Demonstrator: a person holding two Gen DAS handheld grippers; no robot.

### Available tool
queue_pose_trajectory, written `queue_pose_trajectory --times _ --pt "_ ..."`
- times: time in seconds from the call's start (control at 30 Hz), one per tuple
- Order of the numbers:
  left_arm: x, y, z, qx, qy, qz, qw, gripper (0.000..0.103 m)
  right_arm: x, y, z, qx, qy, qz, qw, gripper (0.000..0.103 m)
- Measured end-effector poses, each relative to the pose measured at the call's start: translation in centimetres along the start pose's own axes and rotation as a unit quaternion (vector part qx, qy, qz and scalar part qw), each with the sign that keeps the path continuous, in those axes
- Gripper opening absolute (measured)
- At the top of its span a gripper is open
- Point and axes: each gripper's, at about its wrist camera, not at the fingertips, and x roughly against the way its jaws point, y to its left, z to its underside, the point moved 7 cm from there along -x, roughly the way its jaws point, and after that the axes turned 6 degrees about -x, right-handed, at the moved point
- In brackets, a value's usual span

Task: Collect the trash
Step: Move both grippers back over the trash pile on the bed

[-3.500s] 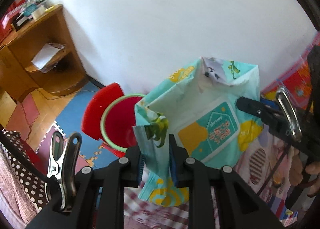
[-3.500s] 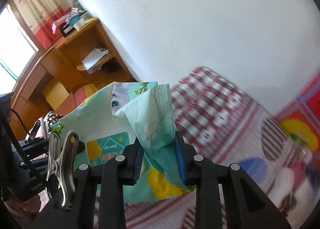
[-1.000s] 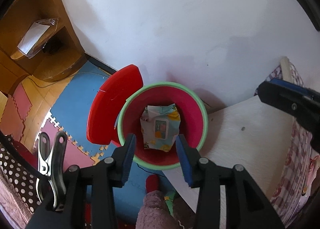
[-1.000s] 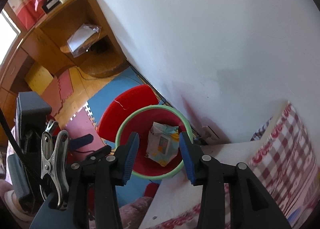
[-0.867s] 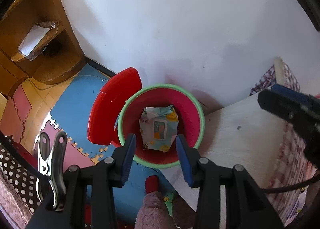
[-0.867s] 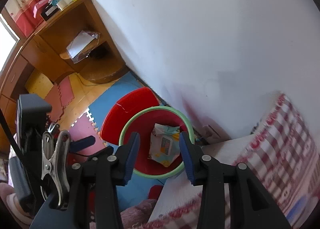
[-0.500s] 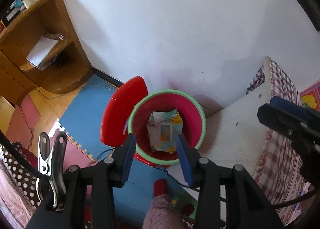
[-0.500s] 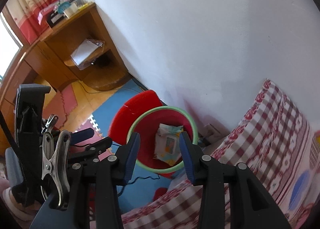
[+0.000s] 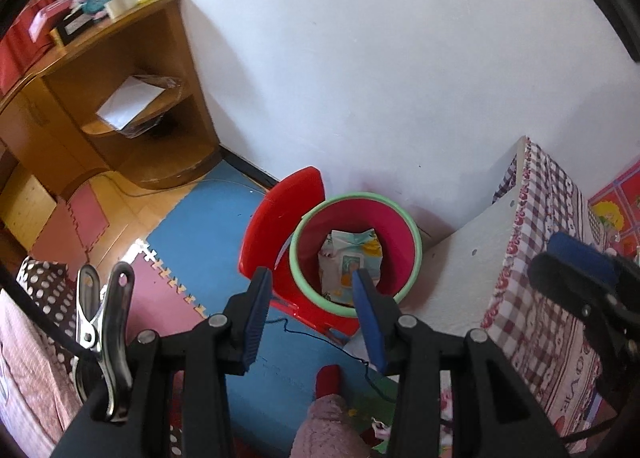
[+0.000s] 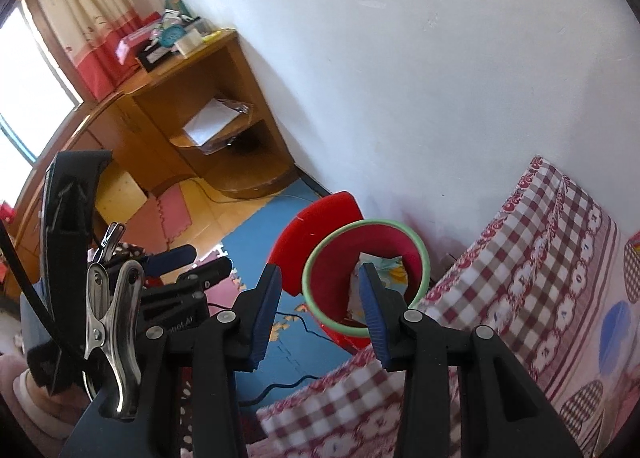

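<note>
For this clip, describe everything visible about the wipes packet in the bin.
The wipes packet is a soft, crumpled plastic pack, pale teal and white with yellow patches and a rectangular label on its face. It stands roughly upright inside the red bin, below the green rim, its folded top edge uppermost. It rests on the bin's inside; neither gripper touches it. The right wrist view shows only part of it.
</note>
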Motion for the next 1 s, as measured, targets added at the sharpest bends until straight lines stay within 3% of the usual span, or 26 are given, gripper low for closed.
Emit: queue_pose_trajectory --times 0.2,0.43,0.73,1.0 --pt "3.7 -0.7 1.5 0.002 -0.021 -0.008 0.9997 0.044 3.5 0.4 2.3 -0.016 -0.015 -0.025 0.999 0.042" --pt "7.4 -4.2 3.6 -0.023 -0.044 0.007 0.9988 0.044 8.4 0.6 5.0 -0.026 -0.038 -0.035 0.998 0.042" --pt "10.3 -10.8 5.8 -0.066 -0.057 0.035 0.9956 0.044 14.7 -1.5 8.9 -0.048 -0.073 -0.029 0.996 0.042" --pt "12.6 -18.2 7.8 -0.115 -0.062 0.076 0.9885 0.044 19.8 -6.0 12.2 -0.094 -0.108 0.001 0.99 0.042"
